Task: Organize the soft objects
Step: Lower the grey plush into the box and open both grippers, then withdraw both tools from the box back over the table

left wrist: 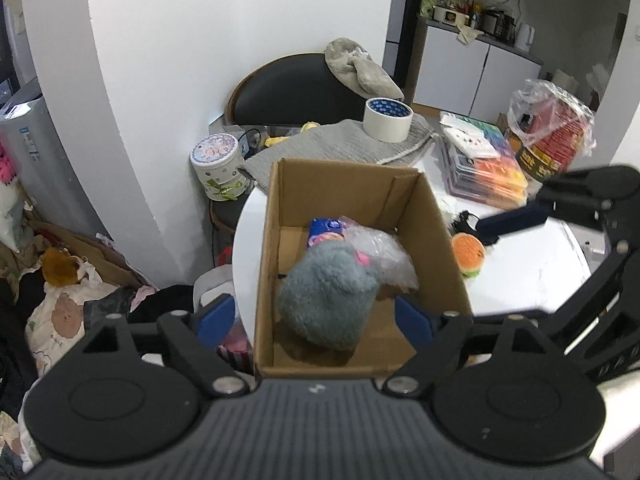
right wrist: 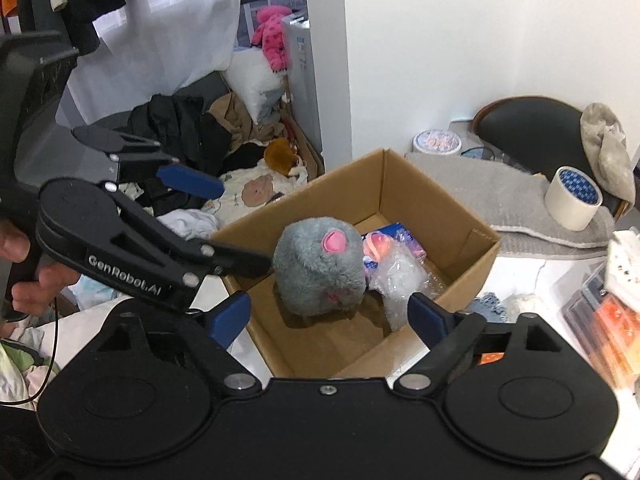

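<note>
The left gripper (left wrist: 316, 316) hangs spread and empty over the open brown cardboard box (left wrist: 404, 188), where the fluffy grey plush mouse (left wrist: 328, 296) sits. The right gripper (right wrist: 330, 316), also released, should probably reach for the orange-and-green plush burger (left wrist: 469, 255) without nudging the box.

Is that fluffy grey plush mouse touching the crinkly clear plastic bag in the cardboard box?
Touching. In the right wrist view the grey plush mouse presses against the clear plastic bag with no gap; the left wrist view agrees.

1 cardboard box (left wrist: 352, 184), 1 grey plush (left wrist: 328, 296), 1 tape roll (left wrist: 387, 119), 1 burger toy (left wrist: 469, 255), 1 round tin (left wrist: 218, 166).
</note>
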Tool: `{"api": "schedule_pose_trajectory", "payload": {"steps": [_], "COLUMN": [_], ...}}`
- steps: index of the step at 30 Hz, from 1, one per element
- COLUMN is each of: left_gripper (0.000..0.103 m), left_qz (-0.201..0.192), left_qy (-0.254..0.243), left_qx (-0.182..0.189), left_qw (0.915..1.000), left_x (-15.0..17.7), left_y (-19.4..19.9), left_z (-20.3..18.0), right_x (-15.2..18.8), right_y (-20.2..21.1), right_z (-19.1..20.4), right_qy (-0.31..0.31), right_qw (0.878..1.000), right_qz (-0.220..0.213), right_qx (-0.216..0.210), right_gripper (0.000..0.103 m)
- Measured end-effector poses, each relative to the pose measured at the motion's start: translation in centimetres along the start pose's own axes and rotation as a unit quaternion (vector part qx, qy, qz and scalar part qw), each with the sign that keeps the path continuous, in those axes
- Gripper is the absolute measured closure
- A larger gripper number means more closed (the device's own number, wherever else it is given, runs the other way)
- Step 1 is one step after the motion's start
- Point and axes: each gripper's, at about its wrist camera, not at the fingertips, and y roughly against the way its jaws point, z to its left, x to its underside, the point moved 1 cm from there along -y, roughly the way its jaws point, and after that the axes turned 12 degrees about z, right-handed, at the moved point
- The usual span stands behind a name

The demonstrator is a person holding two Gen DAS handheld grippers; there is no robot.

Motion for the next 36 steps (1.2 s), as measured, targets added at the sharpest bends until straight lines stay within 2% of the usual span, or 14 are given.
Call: {"api": "schedule_pose_trajectory", "payload": {"steps": [5,8,11,16,30,36], "left_gripper": [0.016,0.016,0.016,0.016,0.016,0.016], "left_qz": [-0.003,-0.013,-0.004,-0.005,-0.007,-0.013], "left_qy": [-0.002,0.013,0.016,-0.001,-0.021,-0.023], "left_qx": [0.009,0.022,0.04,0.033,0.048,0.032], "left_qw": [0.9999,0.9996,0.9991,0.9994,0.9986,0.9991], "left_x": [0.7,1.1,1.1,1.2,1.1,0.9], "left_y": [1.3,2.0,2.4,2.9,1.4,0.3], "left_z": [-1.2,-2.0,-3.3,-6.4,-13.7,-16.0], "right_x": [0.9,1.7,2.9,5.2,11.4,13.3], "right_y": [1.5,2.2,2.8,3.8,6.4,6.3], "right_z": [-0.3,-0.7,-1.5,-3.2,-8.7,-10.6], "right_qy": [0.002,-0.01,-0.026,-0.053,-0.102,-0.113], "right_qw": [1.0,0.999,0.999,0.997,0.99,0.988], "right_qz": [-0.02,-0.033,-0.045,-0.059,-0.09,-0.097], "right_qx": [0.006,0.004,0.015,0.018,0.034,0.034], "right_gripper": [0.008,0.004,0.0,0.0,0.0,0.0]}}
